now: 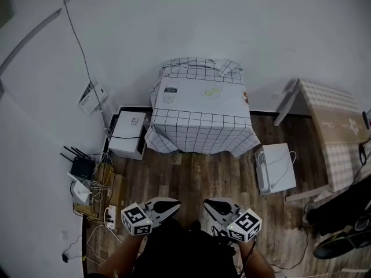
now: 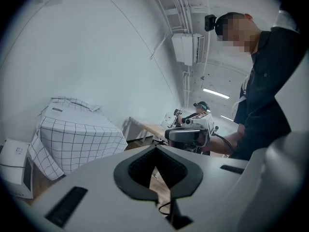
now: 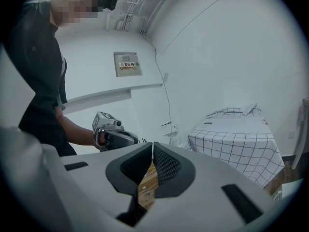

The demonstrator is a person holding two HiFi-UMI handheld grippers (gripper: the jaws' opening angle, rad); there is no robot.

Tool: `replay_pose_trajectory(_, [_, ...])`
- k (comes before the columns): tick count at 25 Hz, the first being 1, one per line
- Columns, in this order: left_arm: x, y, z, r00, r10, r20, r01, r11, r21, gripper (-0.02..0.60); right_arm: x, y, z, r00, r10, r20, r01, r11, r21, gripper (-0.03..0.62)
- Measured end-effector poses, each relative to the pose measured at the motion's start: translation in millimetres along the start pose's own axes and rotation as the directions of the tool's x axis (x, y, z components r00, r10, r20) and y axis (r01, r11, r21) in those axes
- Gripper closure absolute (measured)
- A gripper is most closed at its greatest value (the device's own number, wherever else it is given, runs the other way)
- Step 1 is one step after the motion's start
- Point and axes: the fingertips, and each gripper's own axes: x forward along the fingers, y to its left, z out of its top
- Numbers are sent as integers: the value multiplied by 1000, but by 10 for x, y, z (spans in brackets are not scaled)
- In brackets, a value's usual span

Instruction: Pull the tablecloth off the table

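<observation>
The tablecloth (image 1: 200, 123) is white in the middle with a checked border. It covers a small table against the far wall, ahead of both grippers and well apart from them, with wooden floor (image 1: 203, 172) between. The left gripper (image 1: 174, 204) and right gripper (image 1: 210, 205) sit side by side close to the body, each with its jaws pressed together on nothing. Their tips angle in toward each other, so the cloth lies off to the outer side of each one's aim, not straight along it. Neither is clearly nearer, as the table stands about midway in front of the pair. The near hem hangs down the front toward the person, and the far end is bunched by the wall. The cloth looks roughly square and I cannot tell which way it runs longer. A pull straight back from the wall seems the natural line — once the jaws open and reach that front hem
</observation>
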Motion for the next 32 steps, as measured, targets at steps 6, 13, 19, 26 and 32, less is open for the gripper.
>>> replay_pose_trajectory(6, [210, 285, 152, 1000, -10, 20, 11, 1000, -12, 572, 166, -318, 77, 1000, 13, -15, -13, 1000, 6, 571])
replay_pose_trajectory(13, [499, 828, 429, 999, -31, 30, 31, 999, -15, 572, 428, -892, 284, 1000, -18, -22, 18, 1000, 17, 571])
replay_pose_trajectory(19, [680, 1413, 841, 998, -60, 33, 60, 998, -5, 572, 802, -1382, 609, 999, -39, -25, 39, 999, 14, 571])
replay_pose_trajectory(26, [802, 2173, 1235, 996, -88, 28, 88, 996, 0, 572, 1318, -1942, 956, 997, -78, -31, 78, 997, -3, 571])
replay_pose_trajectory(32, [923, 2783, 1460, 992, -118, 39, 118, 993, 2, 572, 1673, -2395, 1184, 994, -110, -19, 110, 994, 25, 571])
